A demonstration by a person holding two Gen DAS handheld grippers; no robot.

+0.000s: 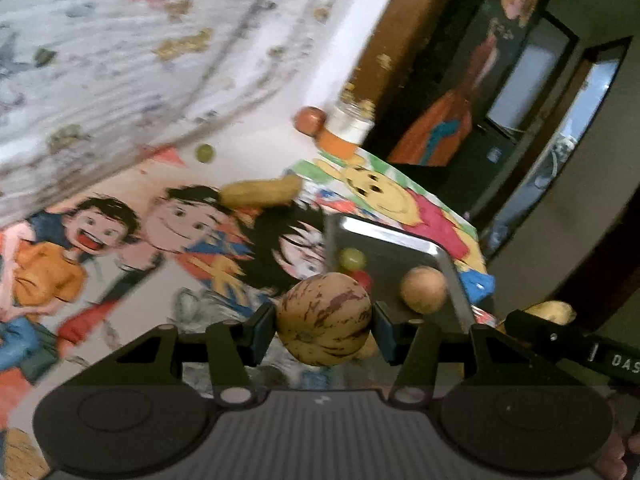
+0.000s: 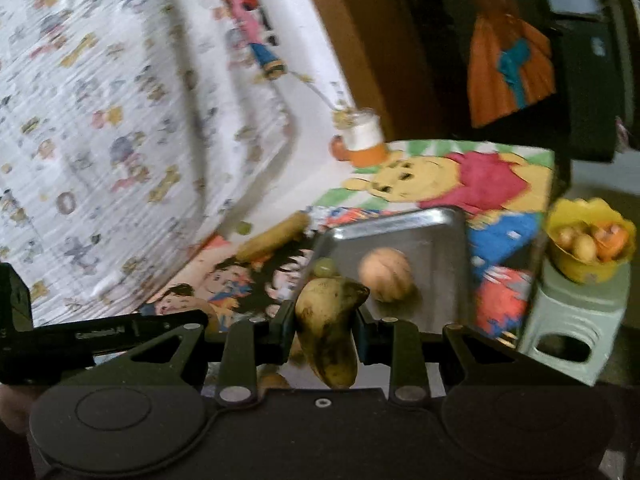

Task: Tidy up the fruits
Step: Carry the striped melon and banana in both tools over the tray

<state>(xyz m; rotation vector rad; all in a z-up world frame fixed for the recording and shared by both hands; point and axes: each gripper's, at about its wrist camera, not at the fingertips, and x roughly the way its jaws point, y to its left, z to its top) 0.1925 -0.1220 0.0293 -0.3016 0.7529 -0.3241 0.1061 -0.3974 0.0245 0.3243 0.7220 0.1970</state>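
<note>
My left gripper is shut on a round tan fruit with brown streaks, held above the cartoon-printed table. My right gripper is shut on a spotted yellow-brown banana. Just beyond both lies a steel tray holding a tan round fruit and a green grape; the same tray, fruit and grape appear in the left wrist view, with something small and red beside the grape. Another banana and a loose green grape lie on the table farther back.
A white cup on an orange base and a small orange-brown ball stand at the table's far edge by a patterned cloth wall. A yellow bowl of fruit sits on a pale green stool right of the table.
</note>
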